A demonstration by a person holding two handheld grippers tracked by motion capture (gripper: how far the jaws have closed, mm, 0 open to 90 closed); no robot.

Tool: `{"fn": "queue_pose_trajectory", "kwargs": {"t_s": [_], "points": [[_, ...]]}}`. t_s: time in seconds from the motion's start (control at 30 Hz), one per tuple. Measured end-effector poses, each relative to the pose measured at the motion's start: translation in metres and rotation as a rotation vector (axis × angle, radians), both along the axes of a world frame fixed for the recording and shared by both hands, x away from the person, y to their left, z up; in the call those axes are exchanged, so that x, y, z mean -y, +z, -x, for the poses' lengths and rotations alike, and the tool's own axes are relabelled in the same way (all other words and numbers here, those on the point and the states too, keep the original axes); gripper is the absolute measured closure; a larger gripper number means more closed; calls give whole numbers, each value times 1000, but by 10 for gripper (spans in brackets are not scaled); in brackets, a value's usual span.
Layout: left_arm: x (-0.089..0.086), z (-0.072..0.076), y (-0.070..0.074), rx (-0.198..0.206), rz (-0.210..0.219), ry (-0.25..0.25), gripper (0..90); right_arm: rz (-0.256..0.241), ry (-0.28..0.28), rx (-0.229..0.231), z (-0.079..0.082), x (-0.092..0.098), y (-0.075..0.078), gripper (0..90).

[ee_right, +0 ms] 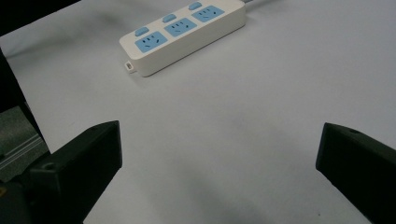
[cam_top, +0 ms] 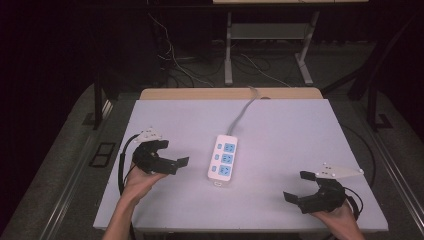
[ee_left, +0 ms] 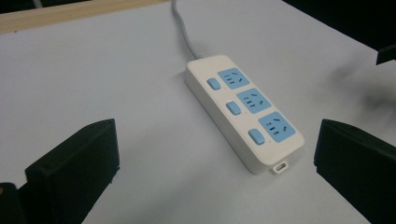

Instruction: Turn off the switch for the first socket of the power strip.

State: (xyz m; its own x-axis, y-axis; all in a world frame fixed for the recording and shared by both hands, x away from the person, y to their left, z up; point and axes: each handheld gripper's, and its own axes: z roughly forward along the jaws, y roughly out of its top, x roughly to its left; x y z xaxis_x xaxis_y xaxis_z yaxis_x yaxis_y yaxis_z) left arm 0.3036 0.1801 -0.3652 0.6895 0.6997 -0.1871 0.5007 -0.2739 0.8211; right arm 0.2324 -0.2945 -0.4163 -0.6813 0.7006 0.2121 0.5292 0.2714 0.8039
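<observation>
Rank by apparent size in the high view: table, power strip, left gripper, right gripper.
1. table
2. right gripper and left gripper: look alike, left unranked
3. power strip, though close to both grippers

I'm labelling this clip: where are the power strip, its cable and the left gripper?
power strip (ee_left: 243, 109), left gripper view, middle switch area.
cable (cam_top: 242, 114), high view, mid-length on the table.
left gripper (cam_top: 172, 155), high view, between its open jaws.
</observation>
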Motion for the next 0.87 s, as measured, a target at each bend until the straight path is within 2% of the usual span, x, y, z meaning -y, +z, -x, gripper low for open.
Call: {"fn": "queue_pose_trajectory", "kwargs": {"t_s": [0.2,0.47,0.7,0.8,0.87], "points": [[2,20,-9,40,33,12,0,-5,-1,3,0,-1,0,2],[3,41,-30,54,46,12,0,-17,-2,1,2,-1,1,2],[-4,51,-48,31,67,12,0,-33,-4,-5,2,0,1,2],[-4,53,-50,27,62,3,0,-37,-5,-9,2,0,0,2],[-4,53,-50,27,72,3,0,-40,-6,-9,2,1,0,3]]}}
